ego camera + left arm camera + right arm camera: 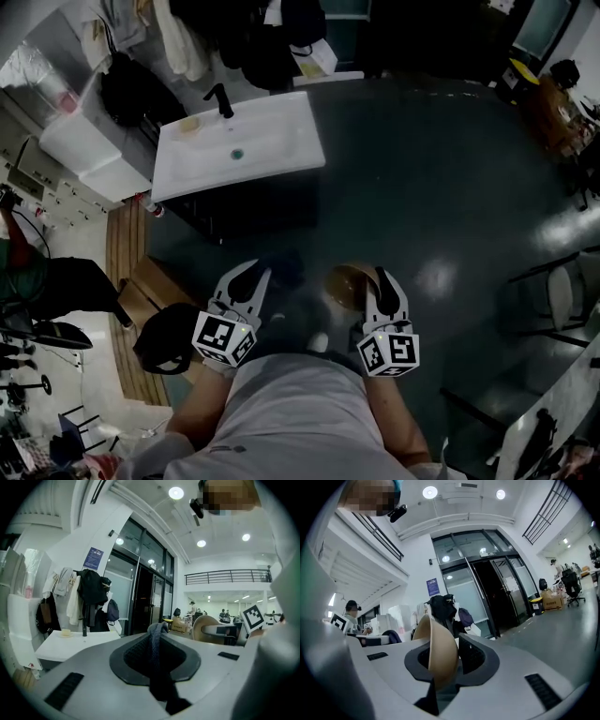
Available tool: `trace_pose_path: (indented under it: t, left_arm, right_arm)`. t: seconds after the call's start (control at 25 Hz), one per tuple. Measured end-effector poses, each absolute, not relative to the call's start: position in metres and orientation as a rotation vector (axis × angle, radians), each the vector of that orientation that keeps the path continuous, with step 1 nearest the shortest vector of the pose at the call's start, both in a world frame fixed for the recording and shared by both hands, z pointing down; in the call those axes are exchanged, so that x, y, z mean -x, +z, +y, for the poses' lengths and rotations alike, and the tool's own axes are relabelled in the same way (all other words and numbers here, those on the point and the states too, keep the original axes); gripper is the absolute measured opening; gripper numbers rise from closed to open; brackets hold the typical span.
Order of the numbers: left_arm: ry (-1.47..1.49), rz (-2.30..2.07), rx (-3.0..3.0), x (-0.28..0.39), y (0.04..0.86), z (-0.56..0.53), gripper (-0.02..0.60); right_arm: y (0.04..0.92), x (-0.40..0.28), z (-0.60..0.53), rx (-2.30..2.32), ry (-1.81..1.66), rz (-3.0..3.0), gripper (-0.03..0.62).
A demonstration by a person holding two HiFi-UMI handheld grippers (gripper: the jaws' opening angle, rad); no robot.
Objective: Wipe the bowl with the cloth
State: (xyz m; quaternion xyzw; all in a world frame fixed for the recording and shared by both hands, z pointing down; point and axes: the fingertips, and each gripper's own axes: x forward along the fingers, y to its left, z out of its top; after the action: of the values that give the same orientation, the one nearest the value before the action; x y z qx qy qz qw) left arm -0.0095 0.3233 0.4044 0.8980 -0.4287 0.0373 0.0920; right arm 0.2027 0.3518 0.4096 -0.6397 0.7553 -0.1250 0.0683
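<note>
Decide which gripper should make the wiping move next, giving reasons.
Left. The left gripper is shut on the cloth; the right gripper is shut on the bowl, holding it on edge. They sit side by side, so the left probably needs only to swing the cloth across.

Tan bowl (438,652); dark grey cloth (155,663)

The dark grey-blue cloth (157,667) looks soft, matt and coarsely woven. The tan round bowl (439,652) has a smooth, faintly satin skin; whether it is wood or plastic cannot be told. The left gripper (157,635) and right gripper (446,640) have shells of smooth, matt pale-grey plastic, with black ribbed pads (136,656) that look rubbery. Farther off, the white rectangular washbasin (272,141) is glossy. The dark floor (450,187) is polished and reflects lamps. The pale planks (122,244) at the left look like bare wood.
</note>
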Motion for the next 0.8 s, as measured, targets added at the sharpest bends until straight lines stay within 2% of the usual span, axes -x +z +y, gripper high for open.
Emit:
trace_pose_path:
  t: [0.32,0.8]
  left_arm:
    - [0.100,-1.285,-2.654,0.002,0.417,0.285,0.046]
    - [0.118,-1.234,-2.625,0.013,0.436,0.196,0.046]
  right_arm:
    - [0.423,-0.218,0.312,1.972,-0.396,2.281,0.074]
    - [0.437,-0.206,0.223,2.006,-0.438,2.300,0.074]
